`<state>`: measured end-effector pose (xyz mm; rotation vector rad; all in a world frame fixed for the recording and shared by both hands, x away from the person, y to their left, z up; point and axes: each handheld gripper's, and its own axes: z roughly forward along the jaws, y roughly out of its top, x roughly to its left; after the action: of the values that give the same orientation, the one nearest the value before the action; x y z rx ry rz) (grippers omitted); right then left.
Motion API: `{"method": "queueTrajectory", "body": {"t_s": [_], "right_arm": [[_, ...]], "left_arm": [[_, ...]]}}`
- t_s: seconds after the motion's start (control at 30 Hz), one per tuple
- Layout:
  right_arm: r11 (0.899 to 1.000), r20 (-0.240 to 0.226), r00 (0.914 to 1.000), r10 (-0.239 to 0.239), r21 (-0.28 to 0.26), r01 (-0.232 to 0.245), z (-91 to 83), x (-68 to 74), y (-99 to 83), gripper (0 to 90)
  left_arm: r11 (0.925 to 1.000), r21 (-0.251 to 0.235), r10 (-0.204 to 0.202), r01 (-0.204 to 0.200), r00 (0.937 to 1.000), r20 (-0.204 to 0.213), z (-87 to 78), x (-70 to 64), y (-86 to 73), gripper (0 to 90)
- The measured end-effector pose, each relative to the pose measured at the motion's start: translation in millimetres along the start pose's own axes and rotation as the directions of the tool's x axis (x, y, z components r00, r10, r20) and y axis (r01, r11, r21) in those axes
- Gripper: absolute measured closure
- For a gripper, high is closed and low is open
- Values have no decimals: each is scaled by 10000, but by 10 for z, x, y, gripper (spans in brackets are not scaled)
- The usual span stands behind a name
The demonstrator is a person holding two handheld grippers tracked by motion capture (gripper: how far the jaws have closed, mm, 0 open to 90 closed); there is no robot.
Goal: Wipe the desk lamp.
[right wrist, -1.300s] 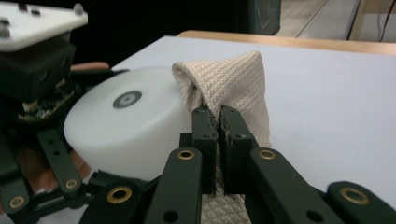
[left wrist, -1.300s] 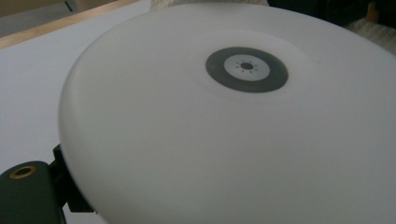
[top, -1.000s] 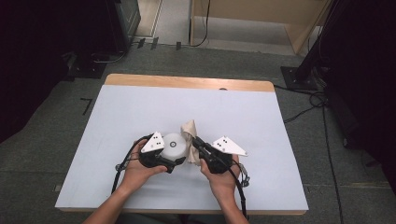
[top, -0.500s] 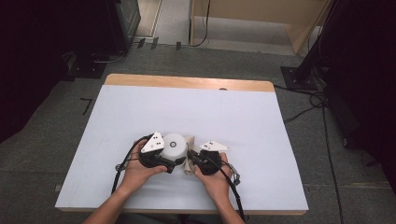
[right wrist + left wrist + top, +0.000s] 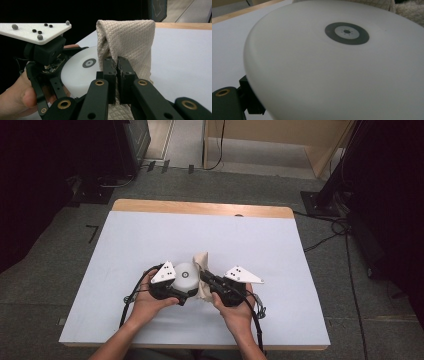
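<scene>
A round white plate (image 5: 186, 274) with a grey ring mark at its centre (image 5: 347, 32) is held tilted over the near part of the white table (image 5: 150, 235). My left gripper (image 5: 181, 295) is shut on the plate's rim from the left. A beige quilted cloth (image 5: 201, 262) stands folded against the plate's right edge. My right gripper (image 5: 117, 62) is shut on that cloth (image 5: 127, 37), whose top loops over above the jaws. The plate (image 5: 80, 72) lies just left of the cloth, with the left hand behind it.
The table's wooden far edge (image 5: 200, 209) runs across the back. Black stands (image 5: 325, 195) and cables (image 5: 345, 227) sit on the floor to the right. Both forearms enter over the table's near edge (image 5: 200, 344).
Half a second ago the right gripper was pressed in close against the plate with the cloth low. It has since drawn back to the right, and the cloth stands up again.
</scene>
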<state>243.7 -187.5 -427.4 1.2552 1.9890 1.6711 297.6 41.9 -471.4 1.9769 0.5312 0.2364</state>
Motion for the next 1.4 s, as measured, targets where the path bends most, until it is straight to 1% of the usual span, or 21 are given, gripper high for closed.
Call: {"method": "queueTrajectory", "body": {"t_s": [0.13, 0.2, 0.27, 0.33, 0.4, 0.47, 0.53, 0.6, 0.67, 0.73, 0.8, 0.87, 0.97, 1.03, 1.07, 1.13, 1.17, 1.23, 1.3, 1.33, 1.4], "right_arm": [[9984, 187, 9997, 150, 533, -160, 85, -58, -109, 867], [9941, 256, 9993, 261, 1048, -286, 157, -124, -191, 867], [9870, 249, 9987, 452, 1535, -485, 230, -195, -275, 867], [9734, 208, 9962, 847, 2117, -872, 295, -272, -346, 866], [9631, 203, 9940, 1079, 2459, -1095, 347, -326, -411, 866], [9578, 267, 9935, 1107, 2639, -1139, 368, -346, -435, 865], [9589, 263, 9937, 1093, 2607, -1124, 374, -357, -439, 864], [9617, 383, 9938, 1048, 2507, -1111, 361, -369, -429, 862], [9650, 607, 9929, 1027, 2360, -1143, 333, -404, -412, 861], [9668, 919, 9900, 1072, 2227, -1253, 294, -447, -395, 859], [9682, 1190, 9884, 949, 2197, -1194, 258, -496, -381, 859], [9704, 1411, 9866, 815, 2144, -1108, 225, -540, -366, 859], [9715, 1749, 9823, 669, 2130, -1041, 180, -597, -345, 857], [9710, 2091, 9769, 444, 2209, -914, 156, -633, -338, 852], [9709, 2317, 9724, 287, 2251, -823, 140, -658, -335, 845], [9700, 2607, 9654, 50, 2334, -681, 117, -698, -331, 817], [9708, 2729, 9620, -5, 2311, -651, 103, -722, -329, 798], [9711, 2901, 9570, 91, 2257, -777, 62, -764, -312, 739], [9757, 3111, 9502, 185, 2020, -851, 7, -790, -274, 697], [9784, 3153, 9487, 240, 1877, -871, -23, -793, -246, 675], [9825, 3131, 9494, 246, 1676, -807, -76, -783, -179, 607]], "left_arm": [[10000, 11, 7, -7, 10000, 7, -3, 3, 0, 65], [10000, 10, -2, 2, 10000, -6, 0, 0, -1, 65], [10000, 12, 0, 0, 10000, -2, 0, 1, -1, 65], [10000, 12, 6, -6, 10000, -9, 1, 0, -1, 65], [10000, 15, 6, -6, 10000, -20, 2, -2, 0, 65], [10000, 7, 33, -33, 10000, -31, 0, -3, -1, 65], [10000, -86, 7, -9, 9998, -178, -6, -17, -11, 64], [9998, -138, -152, 143, 9975, -693, -23, -59, -22, 63], [9995, -89, -319, 310, 9900, -1373, -44, -112, -16, 61], [9989, -108, -465, 453, 9826, -1797, -55, -152, -18, 6], [9964, -322, -837, 787, 9744, -2086, -78, -194, -23, 0], [9944, -403, -1050, 980, 9626, -2498, -86, -255, -15, 0], [9919, -526, -1263, 1156, 9415, -3124, -86, -362, 12, 0], [9912, -525, -1325, 1219, 9281, -3480, -79, -412, 27, 0], [9913, -507, -1318, 1217, 9261, -3536, -74, -422, 30, 0], [9923, -408, -1240, 1172, 9259, -3569, -68, -406, 23, 35], [9919, -425, -1269, 1196, 9308, -3429, -73, -386, 16, 74], [9931, -424, -1176, 1097, 9381, -3258, -83, -356, 15, 82], [9956, -225, -935, 909, 9496, -2991, -95, -310, 30, 84], [9967, -168, -812, 797, 9576, -2764, -98, -275, 37, 84], [9979, -46, -645, 651, 9727, -2231, -116, -180, 47, 85]]}}
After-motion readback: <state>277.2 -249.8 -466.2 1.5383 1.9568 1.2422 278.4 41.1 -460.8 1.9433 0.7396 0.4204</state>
